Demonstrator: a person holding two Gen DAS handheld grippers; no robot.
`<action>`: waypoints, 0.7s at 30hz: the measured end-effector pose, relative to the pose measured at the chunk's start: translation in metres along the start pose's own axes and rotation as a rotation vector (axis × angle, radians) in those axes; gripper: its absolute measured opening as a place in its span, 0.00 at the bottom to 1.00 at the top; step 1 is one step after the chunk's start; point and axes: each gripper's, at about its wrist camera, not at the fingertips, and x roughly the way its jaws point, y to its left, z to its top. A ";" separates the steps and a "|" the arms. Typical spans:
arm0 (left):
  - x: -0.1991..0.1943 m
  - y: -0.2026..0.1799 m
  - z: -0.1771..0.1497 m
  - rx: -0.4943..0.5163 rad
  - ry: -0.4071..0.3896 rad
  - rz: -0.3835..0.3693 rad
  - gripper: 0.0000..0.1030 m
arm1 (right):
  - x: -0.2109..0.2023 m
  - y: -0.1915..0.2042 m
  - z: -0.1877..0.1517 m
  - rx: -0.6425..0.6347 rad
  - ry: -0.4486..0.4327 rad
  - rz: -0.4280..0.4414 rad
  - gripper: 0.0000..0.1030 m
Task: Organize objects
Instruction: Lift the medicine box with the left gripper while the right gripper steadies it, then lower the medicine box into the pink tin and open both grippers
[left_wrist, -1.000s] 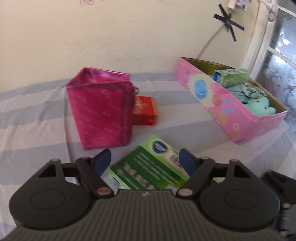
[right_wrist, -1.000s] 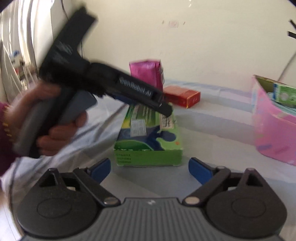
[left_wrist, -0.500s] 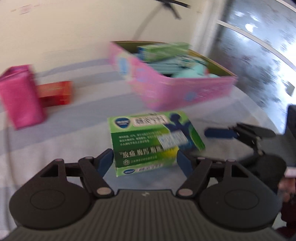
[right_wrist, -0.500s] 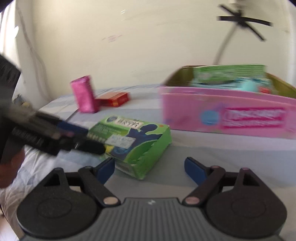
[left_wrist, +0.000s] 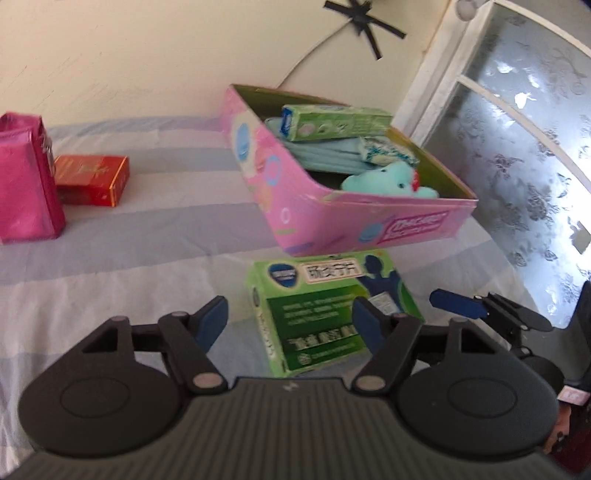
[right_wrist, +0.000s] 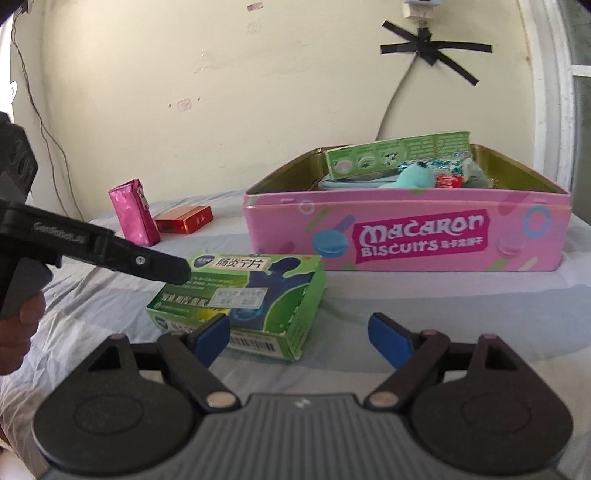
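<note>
A green medicine box lies flat on the striped bed sheet, just in front of the pink biscuit tin. My left gripper hovers at the box's near left end, its jaws closing. Its right finger overlaps the box top and no pad presses on the box. In the right wrist view a left-gripper finger reaches over the box's far corner. My right gripper is open and closing a little. The box's near corner lies just ahead of its left finger.
The tin holds a long green carton, blue packets and a teal plush toy. A pink pouch stands at far left beside a red box. A frosted window is at right. The bed edge runs behind the tin.
Both views have swung from the pink pouch toward the tin. The green box now sits right in front of the tin, off to the right of the left fingers, which have narrowed.
</note>
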 end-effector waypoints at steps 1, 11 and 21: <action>0.003 0.000 -0.001 0.003 0.016 -0.005 0.61 | 0.002 0.001 0.000 -0.006 0.006 0.011 0.80; 0.014 -0.014 -0.008 0.017 0.007 -0.034 0.61 | 0.019 0.027 -0.007 -0.163 0.047 -0.008 0.63; -0.044 -0.046 0.026 0.106 -0.188 -0.003 0.61 | -0.028 0.031 0.024 -0.201 -0.168 0.012 0.60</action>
